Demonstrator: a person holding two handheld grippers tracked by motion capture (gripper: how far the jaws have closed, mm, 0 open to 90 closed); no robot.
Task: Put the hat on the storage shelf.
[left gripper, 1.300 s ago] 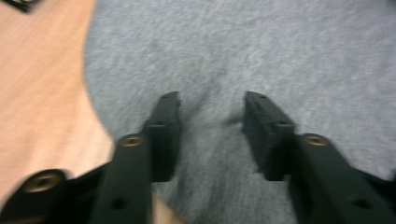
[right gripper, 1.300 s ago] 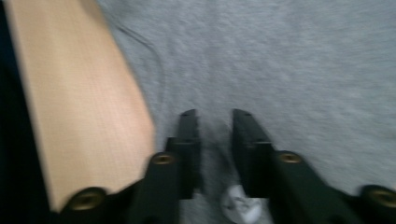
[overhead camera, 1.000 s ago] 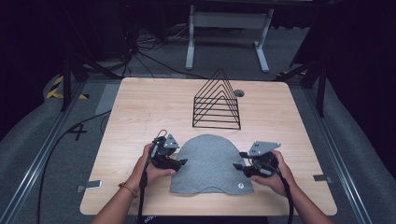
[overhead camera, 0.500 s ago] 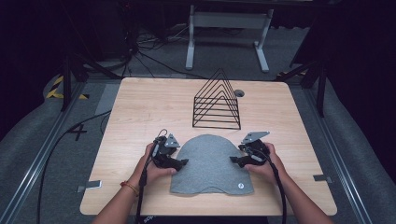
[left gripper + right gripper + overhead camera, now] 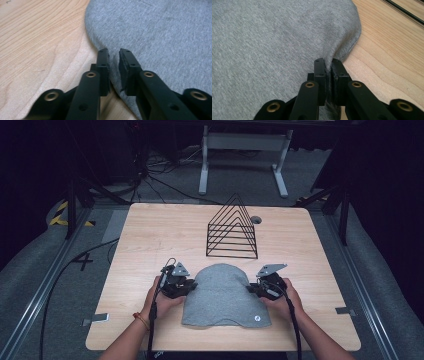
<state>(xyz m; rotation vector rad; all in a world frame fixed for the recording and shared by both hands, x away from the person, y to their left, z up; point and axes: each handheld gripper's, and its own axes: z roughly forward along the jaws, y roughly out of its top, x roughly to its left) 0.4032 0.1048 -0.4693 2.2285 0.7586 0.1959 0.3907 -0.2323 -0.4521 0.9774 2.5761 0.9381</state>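
Grip check | left gripper (image 5: 186, 284) and right gripper (image 5: 256, 288), jaws just closed, each pinch 1 side edge of flat grey knitted beanie (image 5: 223, 295) on pale wooden table (image 5: 150, 235) | lift both evenly, keep fabric taut.

My left gripper (image 5: 186, 284) sits low with its jaws just closed, pinching cloth between the pads (image 5: 103, 65). My right gripper (image 5: 256, 287) mirrors it, jaws also just clamped together on fabric. Both forearms reach in from the near edge.
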